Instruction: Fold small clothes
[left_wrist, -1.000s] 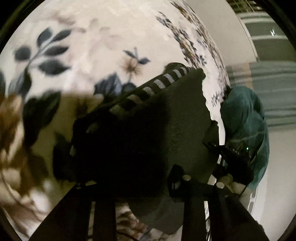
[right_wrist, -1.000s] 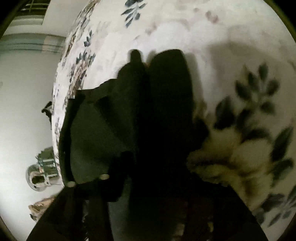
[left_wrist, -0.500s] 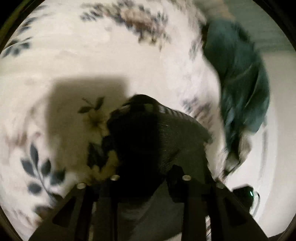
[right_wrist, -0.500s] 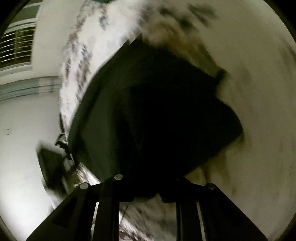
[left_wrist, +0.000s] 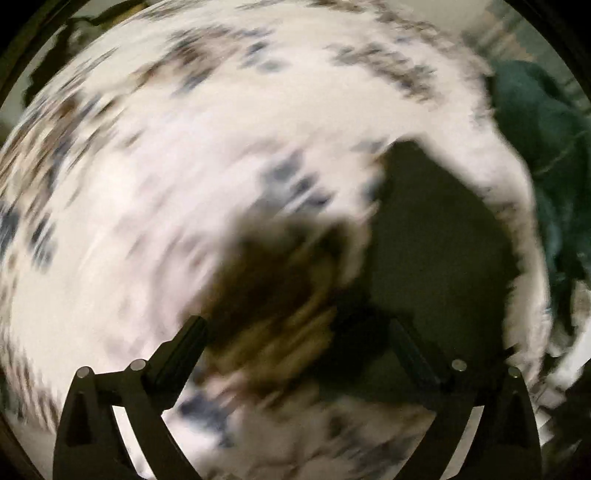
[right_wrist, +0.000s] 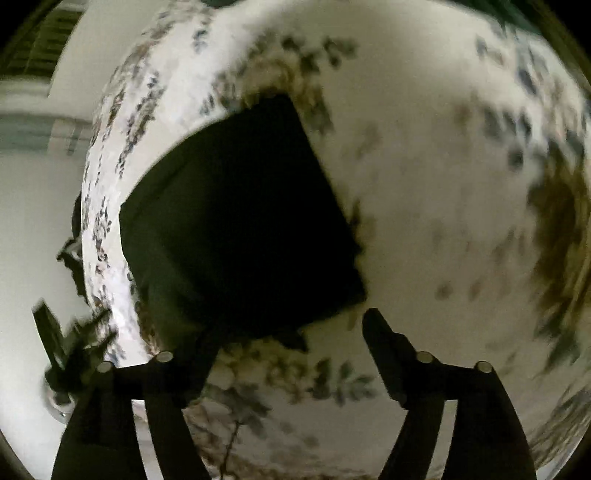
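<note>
Your left gripper (left_wrist: 295, 332) has just been opening and now stands released, jaws wide, nothing between them. The dark garment (left_wrist: 436, 251) lies flat on the flowered cloth (left_wrist: 184, 166), just to the right of that gripper's line. The left view is badly smeared, so I cannot tell whether the near edge is flat.

Your right gripper (right_wrist: 291, 332) has likewise just been opening; its jaws are spread and empty, hanging above the garment (right_wrist: 236, 221), which shows there as a compact, roughly square fold with straight sides. From this the fold looks laid down and let go. To finish it well, lift both grippers straight up before swinging away, so no finger drags a corner open, and check the lower corner near the right gripper, where a small dark flap seems to stick out.

The garment sits close to the cloth's left border (right_wrist: 107, 206) in the right view, so keep off that side. To the right the cloth lies bare and wide. A teal garment (left_wrist: 546, 166) waits at the far right of the left view.
</note>
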